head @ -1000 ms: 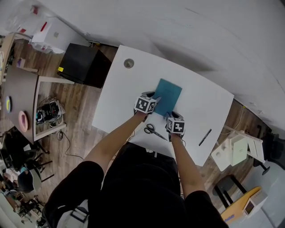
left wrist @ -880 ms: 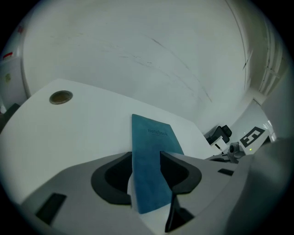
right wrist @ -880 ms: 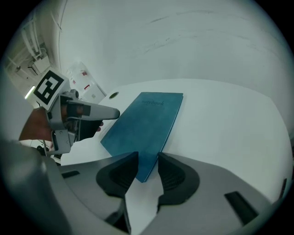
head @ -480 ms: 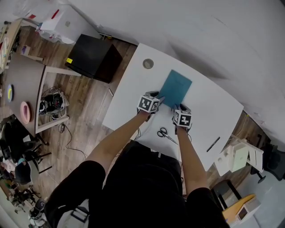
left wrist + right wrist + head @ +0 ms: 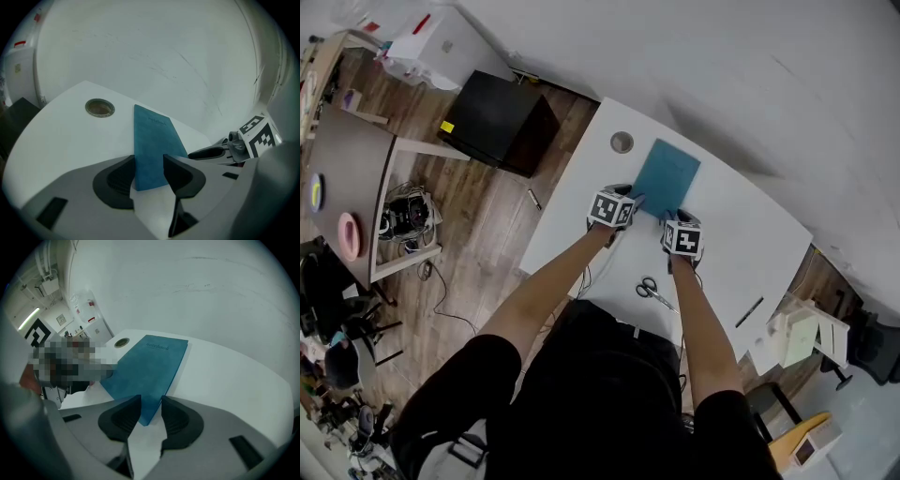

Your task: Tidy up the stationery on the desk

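A teal notebook (image 5: 667, 176) lies flat on the white desk (image 5: 741, 234), toward its back. My left gripper (image 5: 634, 202) is at the notebook's near left corner and my right gripper (image 5: 675, 219) at its near right corner. In the left gripper view the jaws (image 5: 150, 173) stand apart over the notebook's (image 5: 152, 140) near end. In the right gripper view the jaws (image 5: 151, 411) leave a narrower gap above the notebook's (image 5: 150, 366) corner. Scissors (image 5: 654, 291) lie near the front edge, behind both grippers. A black pen (image 5: 749, 311) lies at the front right.
A round cable hole (image 5: 622, 142) sits left of the notebook near the desk's left edge. A black box (image 5: 492, 131) stands on the wooden floor to the left. White shelving (image 5: 802, 337) stands off the desk's right corner. A wall runs behind the desk.
Both grippers have moved away from the scissors toward the back of the desk, and the notebook has slid that way with them.
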{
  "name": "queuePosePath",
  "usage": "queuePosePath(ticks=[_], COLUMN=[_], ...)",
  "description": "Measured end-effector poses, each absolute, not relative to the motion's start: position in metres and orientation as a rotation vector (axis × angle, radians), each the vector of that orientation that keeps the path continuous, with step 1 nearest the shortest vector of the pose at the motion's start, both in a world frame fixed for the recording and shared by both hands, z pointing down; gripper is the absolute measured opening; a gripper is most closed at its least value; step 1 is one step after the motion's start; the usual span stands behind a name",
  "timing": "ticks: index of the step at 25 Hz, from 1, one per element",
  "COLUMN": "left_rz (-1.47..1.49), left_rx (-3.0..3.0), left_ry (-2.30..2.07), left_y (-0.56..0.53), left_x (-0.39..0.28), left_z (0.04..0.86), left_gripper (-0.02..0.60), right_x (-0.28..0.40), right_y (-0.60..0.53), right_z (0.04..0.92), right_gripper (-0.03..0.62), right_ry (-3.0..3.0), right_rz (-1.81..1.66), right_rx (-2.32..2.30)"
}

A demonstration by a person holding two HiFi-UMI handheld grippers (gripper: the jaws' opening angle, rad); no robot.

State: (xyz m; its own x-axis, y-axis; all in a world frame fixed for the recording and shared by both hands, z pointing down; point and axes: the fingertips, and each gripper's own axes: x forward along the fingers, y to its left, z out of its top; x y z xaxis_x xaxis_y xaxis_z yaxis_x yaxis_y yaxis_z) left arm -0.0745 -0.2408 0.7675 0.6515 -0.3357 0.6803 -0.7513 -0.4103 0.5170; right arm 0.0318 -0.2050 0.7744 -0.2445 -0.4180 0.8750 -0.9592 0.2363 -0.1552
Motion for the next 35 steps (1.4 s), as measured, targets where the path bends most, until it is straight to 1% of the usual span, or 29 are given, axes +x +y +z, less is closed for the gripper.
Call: queuePosePath(ticks=[9, 21, 27, 30, 32, 33, 34, 35], left_rz=[0.627, 0.594, 0.604, 0.531, 0.463, 0.442, 0.439, 0.455], left_rx=[2.034, 2.060, 2.103, 2.110, 2.083, 2.072, 2.071, 2.083], left_ry=[-0.832, -0.858, -0.844, -0.788, -0.696, -0.653, -0.618, -0.589], left_y=[-0.271, -0.279, -0.231, -0.194, -0.165, -0.150, -0.135, -0.120], left_x=[-0.084, -0.099, -0.103, -0.096, -0.084, -0.077, -0.071, -0.065], left_z=[0.768, 0.763, 0.751, 0.741, 0.735, 0.733, 0.731, 0.730], left_gripper=[0.181, 0.181, 0.181, 0.180, 0.176, 0.161, 0.123, 0.050], right_x=[0.021, 0.013, 0.037, 0.058, 0.076, 0.087, 0.098, 0.108], right_y=[-0.233, -0.245, -0.187, -0.134, -0.098, -0.080, -0.063, -0.046], right_z=[0.773, 0.765, 0.729, 0.712, 0.708, 0.707, 0.707, 0.708], right_gripper=[0.143, 0.143, 0.143, 0.141, 0.121, 0.106, 0.095, 0.084], right_ry=[-1.818, -1.862, -1.928, -1.937, -1.919, -1.905, -1.890, -1.875], right_rz=[0.960, 0.970, 0.915, 0.917, 0.945, 0.961, 0.977, 0.994], right_rx=[1.284, 1.326, 1.350, 1.377, 1.418, 1.448, 1.478, 1.504])
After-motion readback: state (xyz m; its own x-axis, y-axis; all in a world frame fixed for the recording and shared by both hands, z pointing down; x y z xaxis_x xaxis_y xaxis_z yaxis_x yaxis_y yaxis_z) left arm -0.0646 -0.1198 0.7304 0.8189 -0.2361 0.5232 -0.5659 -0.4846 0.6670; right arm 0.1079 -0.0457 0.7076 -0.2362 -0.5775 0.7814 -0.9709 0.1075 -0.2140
